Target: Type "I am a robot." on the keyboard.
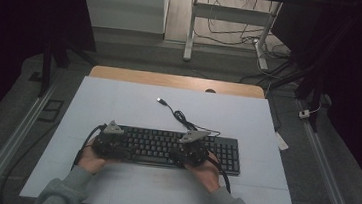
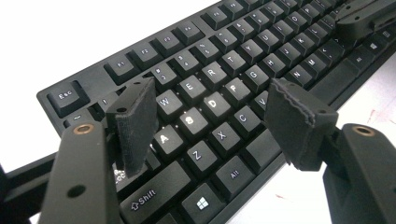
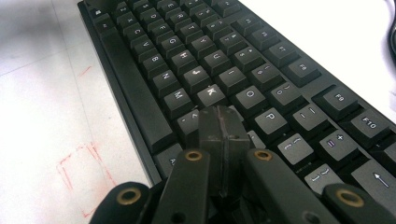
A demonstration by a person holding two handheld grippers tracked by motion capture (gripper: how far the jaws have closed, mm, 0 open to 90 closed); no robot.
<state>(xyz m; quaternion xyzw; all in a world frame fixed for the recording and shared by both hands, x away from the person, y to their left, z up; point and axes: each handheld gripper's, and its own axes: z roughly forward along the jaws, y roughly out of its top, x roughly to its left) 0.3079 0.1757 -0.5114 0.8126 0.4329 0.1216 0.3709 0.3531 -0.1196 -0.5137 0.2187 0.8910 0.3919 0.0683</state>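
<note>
Keyboard (image 1: 174, 149) lies across the near half of the white mat (image 1: 119, 101), long side toward me, its cable (image 1: 180, 116) curling off toward twelve o'clock and ending in a loose plug. My two hands sit over it like a typist's, left claw (image 1: 109, 143) over the left letters and right claw (image 1: 189, 150) over the right ones.

My left claw (image 2: 212, 116) stands apart, pads spread wide either side of the D and S keys, hovering above them and, as far as I can tell, touching nothing. My right claw (image 3: 219, 126) has its jaws pressed together into one blunt tip, with nothing between them. That tip sits just at six o'clock of the K key (image 3: 210, 91), low over the row, around L or the comma (the tip hides the key itself, so I cannot say which, nor whether it is already pressing).

I judge the step in hand to be pressing keys with the closed right tip. To do it well I should keep the jaws together so the tip stays narrow, come down straight on the middle of one cap, and not let it straddle the gap between two keys. A short, light push should do; a hard one would shove the keyboard toward twelve o'clock on the smooth mat. My left claw should hold off the keys, since its spread pads could catch two caps at once.
</note>
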